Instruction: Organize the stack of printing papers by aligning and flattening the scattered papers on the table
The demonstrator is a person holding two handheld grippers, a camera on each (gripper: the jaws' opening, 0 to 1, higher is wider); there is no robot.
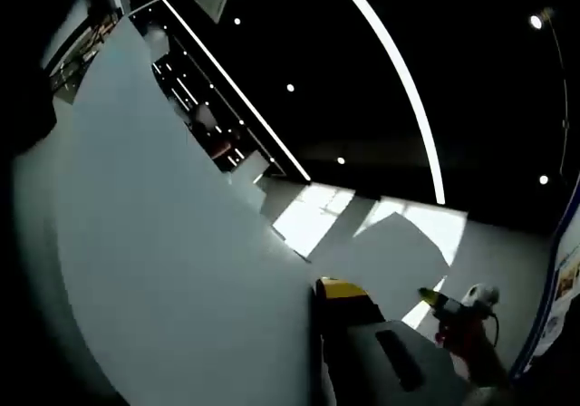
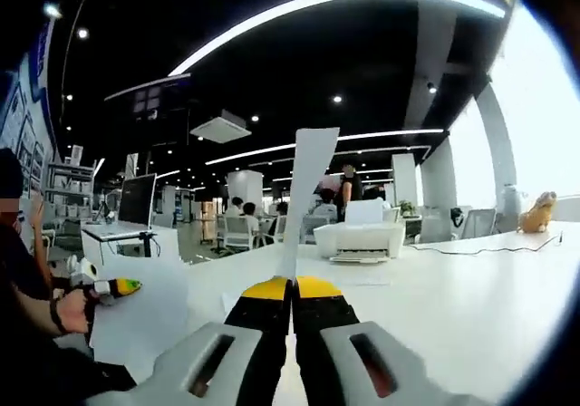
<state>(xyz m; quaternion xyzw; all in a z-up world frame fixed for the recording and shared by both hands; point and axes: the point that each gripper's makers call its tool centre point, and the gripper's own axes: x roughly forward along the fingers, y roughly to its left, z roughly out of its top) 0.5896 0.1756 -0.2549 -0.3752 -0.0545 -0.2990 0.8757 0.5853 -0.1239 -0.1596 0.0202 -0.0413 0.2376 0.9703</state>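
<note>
In the right gripper view, your right gripper (image 2: pixel 292 290) comes up from 6 o'clock with its two yellow-tipped jaws pressed together on a sheet of paper (image 2: pixel 306 193). That sheet is seen edge-on, so it looks like a thin strip standing up from the tips toward 12 o'clock, leaning a little to 1 o'clock. At 8 o'clock a flat sheet (image 2: pixel 145 320) lies on the white table (image 2: pixel 453 288), and its near edge hangs by the table's side. Just above it, at 9 o'clock, your left gripper (image 2: pixel 122 287) pokes in with a hand (image 2: pixel 77 304) behind it. The table is wide and bare from 3 o'clock to 5 o'clock, so you have lots of room there. Farther back, at 1 o'clock, a white printer (image 2: pixel 360 239) sits on the table. Beyond it are desks, chairs and people in a big room. In the left gripper view, one jaw with a yellow tip rises at 5 o'clock, right beside a big white sheet (image 1: pixel 172 261) that covers everything from 6 o'clock to 10 o'clock. You cannot tell if these jaws are spread or pinching that sheet, because the paper hides the other jaw. The sheet's long edge runs from 11 o'clock down to the jaw. Your right gripper (image 1: pixel 433 299) shows at 4 o'clock.
</note>
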